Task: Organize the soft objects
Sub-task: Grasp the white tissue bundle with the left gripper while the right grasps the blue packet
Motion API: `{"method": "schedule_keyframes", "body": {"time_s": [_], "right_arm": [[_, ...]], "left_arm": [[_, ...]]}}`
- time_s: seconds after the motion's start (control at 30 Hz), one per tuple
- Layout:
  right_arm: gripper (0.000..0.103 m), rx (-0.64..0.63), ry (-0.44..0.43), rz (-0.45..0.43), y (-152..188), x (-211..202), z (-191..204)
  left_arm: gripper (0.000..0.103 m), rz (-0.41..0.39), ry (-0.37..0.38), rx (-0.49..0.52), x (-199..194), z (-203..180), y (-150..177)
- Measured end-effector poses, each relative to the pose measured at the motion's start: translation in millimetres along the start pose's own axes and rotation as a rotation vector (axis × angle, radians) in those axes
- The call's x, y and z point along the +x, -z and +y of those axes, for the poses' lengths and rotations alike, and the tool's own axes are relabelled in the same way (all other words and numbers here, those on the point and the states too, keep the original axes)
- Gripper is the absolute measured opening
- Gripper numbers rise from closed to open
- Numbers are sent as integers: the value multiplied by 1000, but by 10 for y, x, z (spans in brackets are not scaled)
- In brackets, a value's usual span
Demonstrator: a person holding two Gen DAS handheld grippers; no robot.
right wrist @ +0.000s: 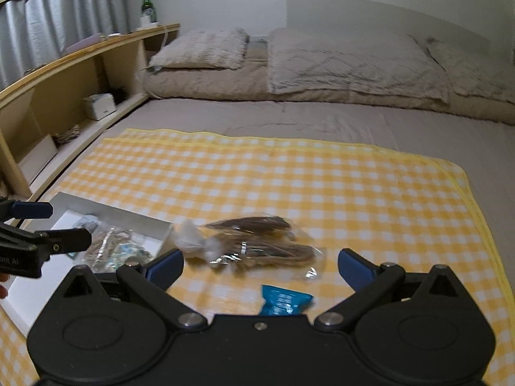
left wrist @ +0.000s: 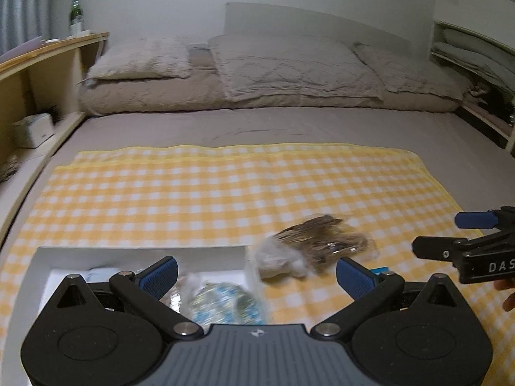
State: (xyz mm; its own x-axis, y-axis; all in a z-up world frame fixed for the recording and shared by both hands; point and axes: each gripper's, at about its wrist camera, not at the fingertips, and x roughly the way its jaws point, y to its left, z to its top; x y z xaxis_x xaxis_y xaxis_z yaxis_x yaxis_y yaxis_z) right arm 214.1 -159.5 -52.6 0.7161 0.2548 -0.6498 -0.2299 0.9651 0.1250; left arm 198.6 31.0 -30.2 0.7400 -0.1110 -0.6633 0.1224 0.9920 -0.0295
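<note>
Crinkled clear plastic, wrapped around a brown fibrous bundle [right wrist: 257, 244], lying flat on a yellow-and-white checked blanket [right wrist: 289, 186] spread over a bed [right wrist: 289, 119]. Long axis running left to right across the right wrist view, with a knot of white stuffing at the end nearest the white box [right wrist: 128, 217]. Placed just beside the box's right wall, touching or nearly so; cannot tell which.

Directly ahead of the right tongs [right wrist: 260, 267], almost centred between the blue ribbed pads [right wrist: 165, 265], both spread wide and holding nothing. Seen from the left wrist, the same bundle [left wrist: 317, 241] off to the right of the left tongs [left wrist: 257, 273], also spread wide and empty, hanging above the white box [left wrist: 141, 252]. Right tongs judged nearer and better lined up, though the bundle's length runs across the gap between the pads rather than along it, so a pinch across the narrow middle looks more promising than a grab at the ends.

Closer still to the right tongs than the bundle, a small bright blue packet [right wrist: 285, 299], glossy and flat. Inside the box, more soft pieces in clear film, one patterned blue and white [left wrist: 225, 302].

Film likely slippery and loose, the contents squashy, prone to sagging at both ends once lifted.
</note>
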Motion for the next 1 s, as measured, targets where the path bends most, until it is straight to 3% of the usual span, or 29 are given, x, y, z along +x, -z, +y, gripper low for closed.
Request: {"method": "schedule_keyframes", "body": {"time_s": [0.3, 0.63, 1.0], "right_arm": [[103, 51, 35, 33, 50, 131, -297], [103, 98, 44, 104, 97, 418, -493], [103, 121, 24, 213, 136, 927, -534]], "left_arm": [[101, 18, 24, 188, 444, -345, -101], [74, 110, -9, 425, 1063, -537, -40], [54, 168, 11, 493, 1463, -409, 52]]}}
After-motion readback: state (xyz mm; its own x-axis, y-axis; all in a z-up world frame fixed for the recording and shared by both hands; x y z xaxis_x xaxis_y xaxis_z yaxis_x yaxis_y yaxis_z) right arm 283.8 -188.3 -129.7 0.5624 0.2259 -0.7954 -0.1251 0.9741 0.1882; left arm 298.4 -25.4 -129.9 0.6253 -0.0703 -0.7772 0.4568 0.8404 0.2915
